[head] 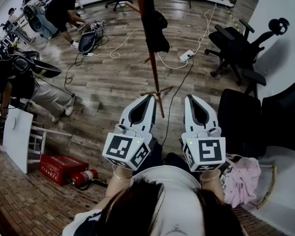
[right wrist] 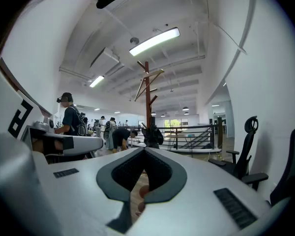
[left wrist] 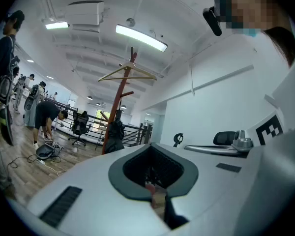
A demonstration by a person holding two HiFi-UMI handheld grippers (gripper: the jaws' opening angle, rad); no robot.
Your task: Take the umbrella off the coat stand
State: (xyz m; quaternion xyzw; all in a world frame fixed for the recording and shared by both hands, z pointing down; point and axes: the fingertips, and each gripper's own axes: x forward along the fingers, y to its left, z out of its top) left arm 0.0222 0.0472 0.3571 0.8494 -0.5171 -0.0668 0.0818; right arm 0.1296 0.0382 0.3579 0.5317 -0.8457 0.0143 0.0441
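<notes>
A brown wooden coat stand (head: 153, 58) rises from the wood floor ahead of me, and a folded black umbrella (head: 156, 28) hangs on it. My left gripper (head: 150, 100) and right gripper (head: 191, 98) are held side by side near my body, both shut and empty, pointing level toward the stand and well short of it. The left gripper view shows the stand (left wrist: 119, 100) and the umbrella (left wrist: 115, 134) far beyond the closed tips of the left gripper (left wrist: 150, 145). The right gripper view shows the stand (right wrist: 147, 97) and the umbrella (right wrist: 151, 134) beyond the right gripper (right wrist: 145, 149).
Black office chairs (head: 238, 48) stand at the right, with two more (head: 246, 122) close beside me. A power strip (head: 187, 56) and cables lie by the stand's base. At my left are a red box (head: 61, 167), a fire extinguisher (head: 84, 177), a white board (head: 17, 136) and people.
</notes>
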